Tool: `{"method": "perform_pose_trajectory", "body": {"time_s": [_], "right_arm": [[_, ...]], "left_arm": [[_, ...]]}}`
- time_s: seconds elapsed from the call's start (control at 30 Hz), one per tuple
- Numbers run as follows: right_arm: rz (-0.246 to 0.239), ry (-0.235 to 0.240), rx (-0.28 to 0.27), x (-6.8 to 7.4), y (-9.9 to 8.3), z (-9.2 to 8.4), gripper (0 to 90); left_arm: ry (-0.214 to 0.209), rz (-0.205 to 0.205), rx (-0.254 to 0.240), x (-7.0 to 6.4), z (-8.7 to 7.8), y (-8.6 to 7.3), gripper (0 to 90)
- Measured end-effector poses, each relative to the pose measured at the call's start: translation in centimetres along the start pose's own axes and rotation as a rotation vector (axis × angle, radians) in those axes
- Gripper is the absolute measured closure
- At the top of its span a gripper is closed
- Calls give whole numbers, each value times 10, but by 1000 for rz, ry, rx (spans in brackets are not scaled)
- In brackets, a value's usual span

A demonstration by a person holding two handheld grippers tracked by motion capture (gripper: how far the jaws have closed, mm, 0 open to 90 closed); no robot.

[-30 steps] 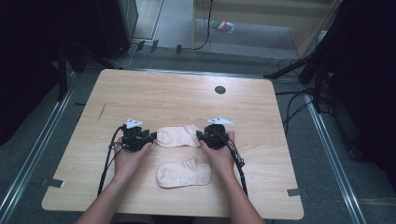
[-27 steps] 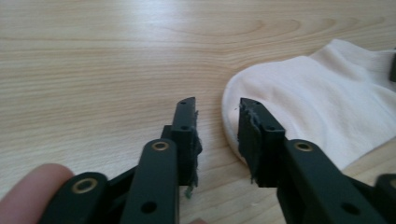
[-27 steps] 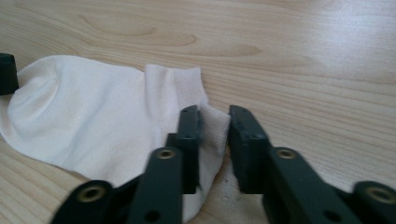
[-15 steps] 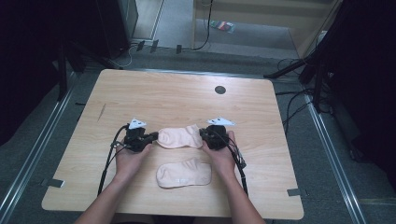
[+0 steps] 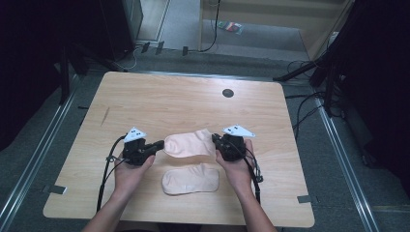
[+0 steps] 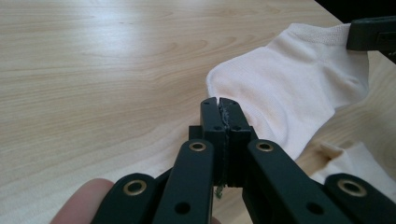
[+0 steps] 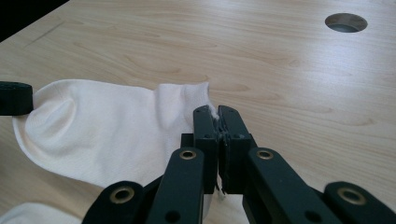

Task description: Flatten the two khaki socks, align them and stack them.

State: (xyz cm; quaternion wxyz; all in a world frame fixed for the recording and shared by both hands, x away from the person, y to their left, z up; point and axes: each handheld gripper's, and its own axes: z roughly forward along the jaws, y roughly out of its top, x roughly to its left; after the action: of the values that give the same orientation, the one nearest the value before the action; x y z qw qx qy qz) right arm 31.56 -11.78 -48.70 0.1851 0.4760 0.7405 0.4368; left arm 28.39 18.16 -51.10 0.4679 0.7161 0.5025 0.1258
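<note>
A pale pink sock (image 5: 188,144) is stretched between my two grippers over the wooden table (image 5: 183,101). My left gripper (image 5: 161,144) is shut on its rounded toe end, and a thin edge of cloth shows between the closed jaws (image 6: 218,106). My right gripper (image 5: 215,140) is shut on the cuff end, with the cloth pinched at the tips (image 7: 217,113). The sock (image 6: 289,88) (image 7: 102,126) hangs slightly slack between them. A second matching sock (image 5: 190,179) lies flat on the table just nearer the person, below the first.
A round cable hole (image 5: 227,93) (image 7: 345,22) sits in the far part of the table. Cables trail from both grippers toward the front edge. Dark stands and cables surround the table on the floor.
Both grippers have closed on the ends of the upper sock and lifted slightly, raising it off the table. The lower sock has not moved.
</note>
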Motion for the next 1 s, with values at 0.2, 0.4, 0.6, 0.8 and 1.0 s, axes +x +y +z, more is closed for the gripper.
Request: {"method": "perform_pose_trajectory", "body": {"time_s": [0.2, 0.4, 0.6, 0.8, 1.0], "right_arm": [[-7, 8, -6, 7, -9, -18, 882], [-3, 22, -6, 12, -22, -32, 882], [-7, 36, -13, 16, -36, -45, 882], [-1, 43, -12, 17, -50, -56, 882], [-3, 55, 3, 22, -62, -62, 882]], "left_arm": [[-29, 9, -1, -15, -13, -9, 900], [-51, 13, -7, -25, -29, -22, 900], [-71, 2, 12, -26, -41, -35, 900], [-79, 18, 38, -29, -46, -49, 900], [-87, -10, 57, -27, -49, -61, 900]]}}
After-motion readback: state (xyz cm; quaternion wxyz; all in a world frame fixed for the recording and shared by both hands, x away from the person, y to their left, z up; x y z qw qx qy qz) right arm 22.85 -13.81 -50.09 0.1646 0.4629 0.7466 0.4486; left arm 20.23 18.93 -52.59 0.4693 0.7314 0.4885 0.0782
